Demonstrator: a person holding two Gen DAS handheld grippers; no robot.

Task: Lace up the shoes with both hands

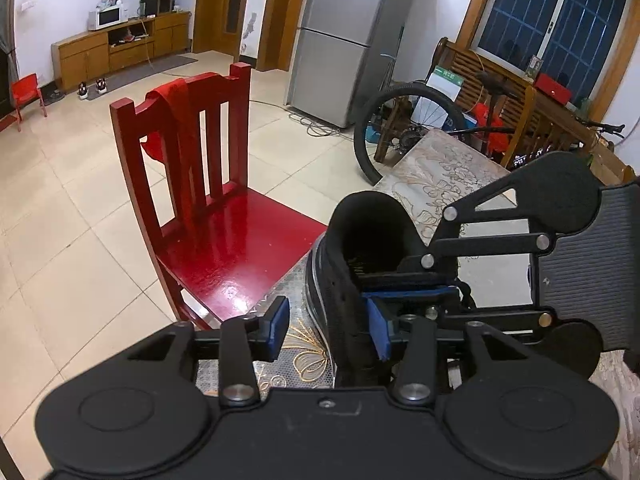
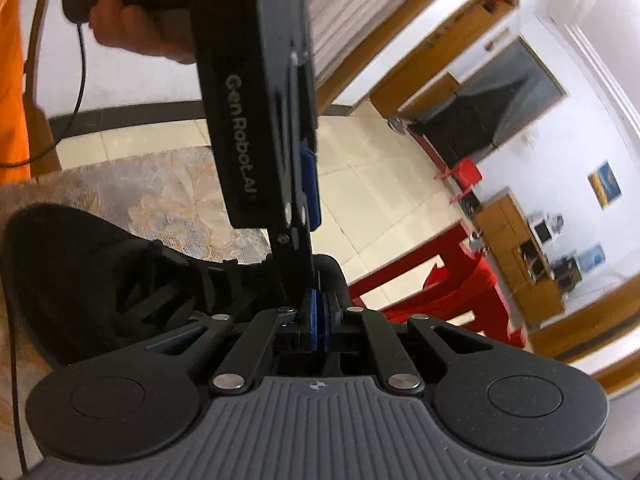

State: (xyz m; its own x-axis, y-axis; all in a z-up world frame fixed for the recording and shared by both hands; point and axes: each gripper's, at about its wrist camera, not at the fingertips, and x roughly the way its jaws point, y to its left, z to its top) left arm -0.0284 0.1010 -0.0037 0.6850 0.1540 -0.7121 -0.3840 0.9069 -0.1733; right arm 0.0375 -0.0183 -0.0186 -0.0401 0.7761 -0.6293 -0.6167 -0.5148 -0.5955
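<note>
A: Where is the shoe?

B: The black shoe (image 1: 360, 264) stands on the table with the patterned cloth (image 1: 440, 172), near the table's edge, its opening turned up toward the left wrist camera. From the right wrist camera the same shoe (image 2: 80, 272) lies to the left, and its black laces (image 2: 168, 276) cross over the tongue.

A: And the left gripper?

B: The left gripper (image 1: 328, 328) is spread wide. One blue-padded finger sits outside the shoe, over the cloth; the other is at the shoe's upper, by the eyelet side. Nothing sits clamped between them.

A: The right one?

B: The right gripper (image 2: 320, 320) has its blue pads pressed together over the shoe's collar. I cannot tell whether a lace is pinched between them; it is too dark there.

A: What else is around?

B: A hand (image 2: 132, 20) grips the left gripper's handle, high in the right wrist view. A red chair (image 1: 208, 216) stands just beside the table, a bicycle (image 1: 408, 124) beyond the table, and a grey fridge (image 1: 344, 40) stands behind.
</note>
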